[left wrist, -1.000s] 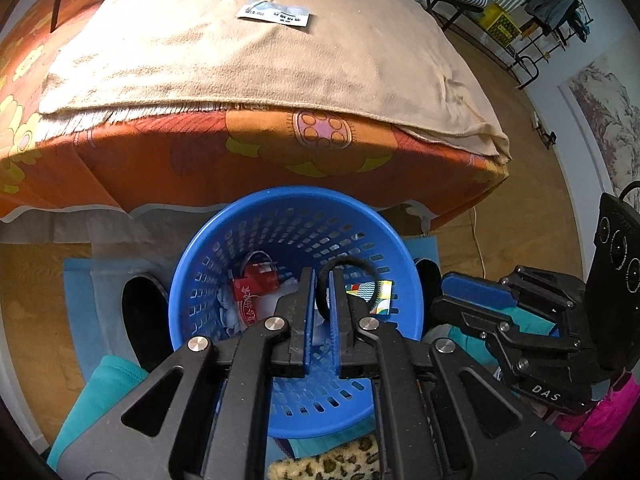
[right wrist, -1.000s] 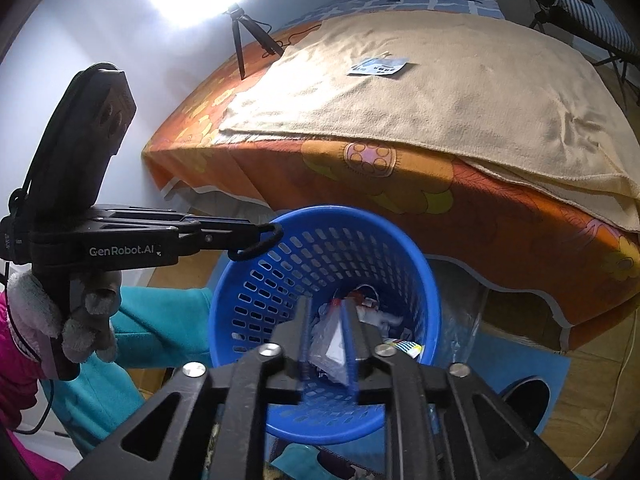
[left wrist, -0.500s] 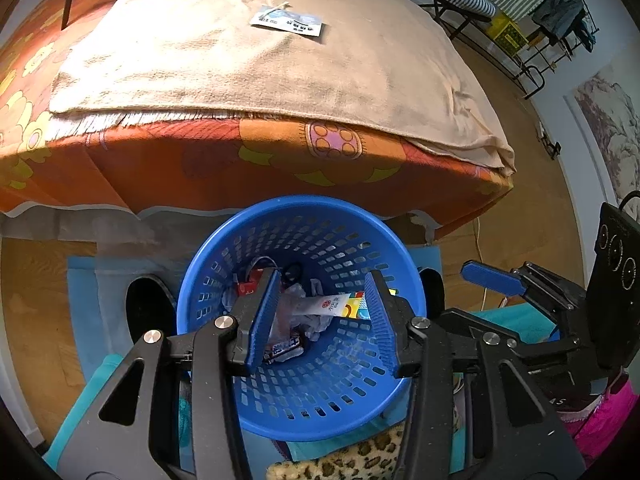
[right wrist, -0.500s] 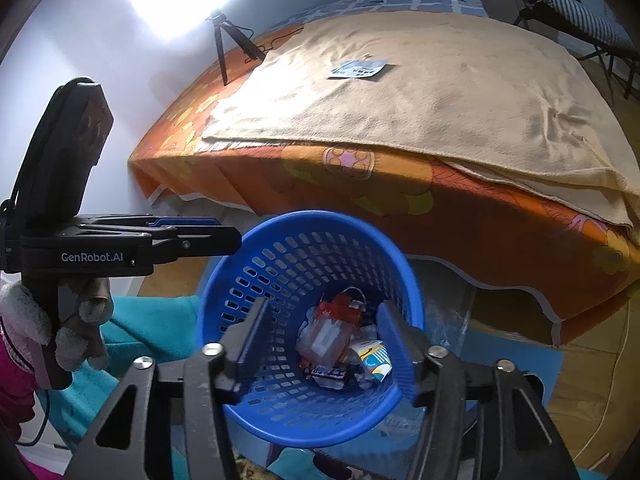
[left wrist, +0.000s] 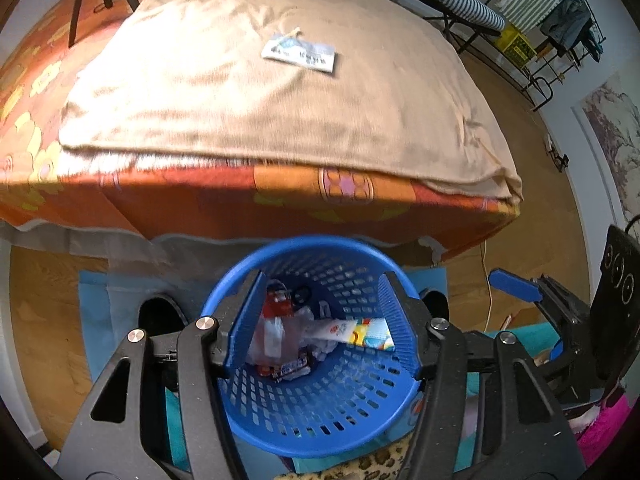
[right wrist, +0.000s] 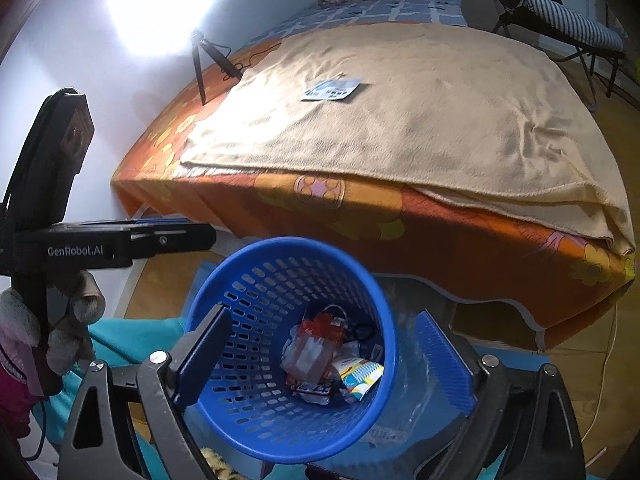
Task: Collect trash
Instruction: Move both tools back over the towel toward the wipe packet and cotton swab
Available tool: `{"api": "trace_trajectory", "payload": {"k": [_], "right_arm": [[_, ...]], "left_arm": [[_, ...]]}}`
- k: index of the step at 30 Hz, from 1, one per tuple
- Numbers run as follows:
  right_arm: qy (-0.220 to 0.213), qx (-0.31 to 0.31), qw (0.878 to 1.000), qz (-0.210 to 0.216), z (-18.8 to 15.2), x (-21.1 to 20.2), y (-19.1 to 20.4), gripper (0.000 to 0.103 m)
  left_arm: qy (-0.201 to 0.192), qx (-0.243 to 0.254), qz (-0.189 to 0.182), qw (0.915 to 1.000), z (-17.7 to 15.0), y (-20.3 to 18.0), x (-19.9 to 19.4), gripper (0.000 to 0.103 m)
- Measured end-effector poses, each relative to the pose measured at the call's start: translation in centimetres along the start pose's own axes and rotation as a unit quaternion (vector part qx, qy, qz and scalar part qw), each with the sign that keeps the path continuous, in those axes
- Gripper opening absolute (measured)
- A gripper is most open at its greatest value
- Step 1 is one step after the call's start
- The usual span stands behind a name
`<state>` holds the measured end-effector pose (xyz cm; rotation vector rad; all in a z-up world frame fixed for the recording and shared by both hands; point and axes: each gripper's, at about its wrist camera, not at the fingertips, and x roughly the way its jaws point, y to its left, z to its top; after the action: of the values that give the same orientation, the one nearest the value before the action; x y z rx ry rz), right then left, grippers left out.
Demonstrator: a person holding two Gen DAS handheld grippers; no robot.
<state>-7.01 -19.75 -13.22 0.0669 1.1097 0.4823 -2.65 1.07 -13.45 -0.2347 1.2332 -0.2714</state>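
Observation:
A blue mesh basket (left wrist: 340, 412) stands on the floor by the bed and also shows in the right wrist view (right wrist: 248, 288). It holds wrappers, a clear bag and a red packet (left wrist: 278, 304) (right wrist: 320, 328). My left gripper (left wrist: 320, 320) is open and empty above the basket. My right gripper (right wrist: 320, 344) is open and empty above it too. A blue and white wrapper (left wrist: 300, 53) (right wrist: 331, 90) lies flat on the beige blanket on the bed, far from both grippers.
The bed (left wrist: 168, 204) has an orange flowered cover under the beige blanket (right wrist: 420, 120). A tripod (right wrist: 204, 64) stands on it near the wall. A striped folding chair (left wrist: 460, 4) and a clothes rack (left wrist: 568, 36) stand beyond. Blue mats lie under the basket.
Both grippers opened over the basket and let go of what they held: a black loop from the left, a clear bag from the right. Both have since risen and tilted toward the bed.

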Motion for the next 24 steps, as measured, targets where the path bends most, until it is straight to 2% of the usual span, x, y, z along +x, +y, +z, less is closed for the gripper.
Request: {"api": "trace_trajectory", "payload": {"k": [13, 21, 24], "right_arm": [[-0.015, 0.004, 1.000, 0.002, 4.8, -0.5, -1.1, 0.095], [-0.052, -0.019, 0.998, -0.006, 9.3, -0.4, -1.9, 0.095], [-0.069, -0.026, 0.997, 0.001, 10.9, -0.2, -2.3, 0.095]], "left_arm": [[-0.058, 0.033, 0.035, 0.9972, 7.9, -0.1, -1.2, 0.060], [-0.069, 0.033, 0.040, 0.9963, 13.5, 1.0, 0.1, 0.059], [-0.068, 0.032, 0.039, 0.9964, 15.0, 1.1, 1.0, 0.049]]}}
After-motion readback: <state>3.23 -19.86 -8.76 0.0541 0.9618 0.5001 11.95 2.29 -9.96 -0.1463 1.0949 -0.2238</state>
